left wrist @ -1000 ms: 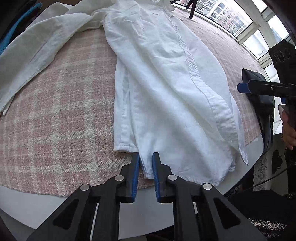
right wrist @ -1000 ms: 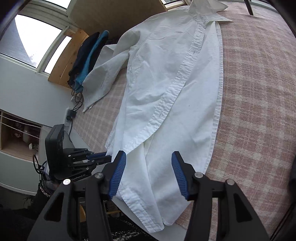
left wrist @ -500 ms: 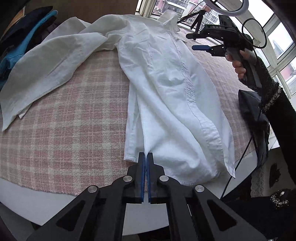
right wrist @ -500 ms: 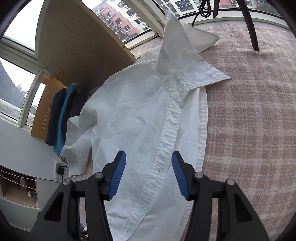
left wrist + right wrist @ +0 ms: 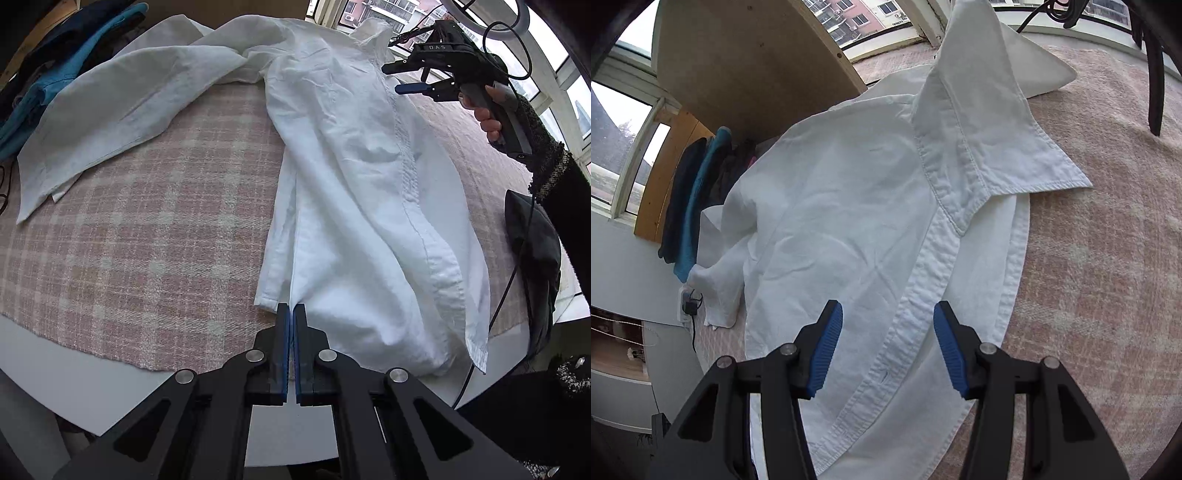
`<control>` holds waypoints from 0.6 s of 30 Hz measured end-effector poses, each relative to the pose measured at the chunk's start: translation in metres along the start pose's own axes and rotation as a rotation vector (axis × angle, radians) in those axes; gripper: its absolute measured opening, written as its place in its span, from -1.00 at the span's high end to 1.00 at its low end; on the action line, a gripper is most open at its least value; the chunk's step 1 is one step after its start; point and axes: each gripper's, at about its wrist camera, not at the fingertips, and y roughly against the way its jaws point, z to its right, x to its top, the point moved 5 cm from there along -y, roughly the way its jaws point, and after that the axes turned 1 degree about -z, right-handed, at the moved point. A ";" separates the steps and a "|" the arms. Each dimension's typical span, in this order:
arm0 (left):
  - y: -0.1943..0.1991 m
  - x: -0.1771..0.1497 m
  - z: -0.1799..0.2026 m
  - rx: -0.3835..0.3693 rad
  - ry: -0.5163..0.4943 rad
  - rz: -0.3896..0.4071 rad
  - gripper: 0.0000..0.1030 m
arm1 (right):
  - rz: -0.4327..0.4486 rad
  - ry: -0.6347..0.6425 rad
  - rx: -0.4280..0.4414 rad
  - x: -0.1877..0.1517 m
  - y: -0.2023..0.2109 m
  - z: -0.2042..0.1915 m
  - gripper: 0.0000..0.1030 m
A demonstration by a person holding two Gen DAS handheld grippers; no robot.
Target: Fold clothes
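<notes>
Left gripper (image 5: 290, 310) angled steeply down, jaws pinched together on the shirt (image 5: 354, 177) hem; right gripper (image 5: 888, 345) tilted downward above the button placket, jaws half-open, empty.

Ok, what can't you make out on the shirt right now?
- Left wrist view: whether the left tongs pinch the shirt hem; the pads hide the contact.
- Right wrist view: the hem is cut off by the bottom edge behind the right tongs.
- Both views: no second sleeve shows anywhere.

One white shirt (image 5: 354, 177), two hand-held grippers, one checked cloth (image 5: 147, 229)
</notes>
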 end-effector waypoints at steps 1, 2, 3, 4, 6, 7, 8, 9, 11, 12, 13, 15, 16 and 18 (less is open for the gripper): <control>0.000 0.000 0.000 0.005 0.001 0.000 0.98 | -0.024 -0.007 -0.018 -0.002 -0.004 0.006 0.01; 0.000 0.000 -0.001 0.006 0.007 0.001 0.98 | -0.028 -0.013 0.002 -0.002 -0.005 0.009 0.01; 0.001 0.000 -0.003 0.006 0.013 0.001 0.98 | -0.028 -0.020 0.023 -0.001 -0.005 0.010 0.00; 0.002 -0.001 -0.005 0.006 0.016 0.002 0.98 | -0.027 -0.027 0.044 0.000 -0.004 0.011 0.00; 0.002 -0.001 -0.004 0.014 0.015 0.000 0.98 | -0.032 -0.022 0.071 0.002 -0.007 0.010 0.00; 0.002 -0.001 -0.001 0.019 0.014 -0.001 0.98 | -0.037 -0.009 0.076 0.003 -0.010 0.007 0.00; -0.002 0.000 0.003 0.026 0.011 -0.002 0.98 | -0.042 0.003 0.082 0.004 -0.013 0.005 0.00; -0.006 0.002 0.009 0.032 0.008 -0.001 0.98 | -0.029 0.035 0.081 0.004 -0.014 0.001 -0.01; -0.009 0.005 0.013 0.040 0.003 -0.001 0.98 | -0.026 0.075 0.087 0.002 -0.015 -0.004 0.15; -0.009 0.005 0.013 0.040 0.003 0.000 0.98 | -0.017 0.068 0.113 0.002 -0.011 -0.005 0.57; -0.009 0.004 0.014 0.042 0.005 0.001 0.98 | -0.007 0.060 0.140 0.002 -0.007 -0.005 0.73; -0.010 0.005 0.015 0.043 0.007 -0.003 0.98 | 0.029 0.057 0.182 0.006 0.008 -0.007 0.86; -0.012 0.004 0.016 0.045 0.009 -0.007 0.98 | 0.055 0.062 0.196 0.009 0.018 -0.008 0.90; -0.017 0.002 0.016 0.051 0.014 -0.016 0.98 | 0.111 0.087 0.205 0.016 0.042 -0.013 0.91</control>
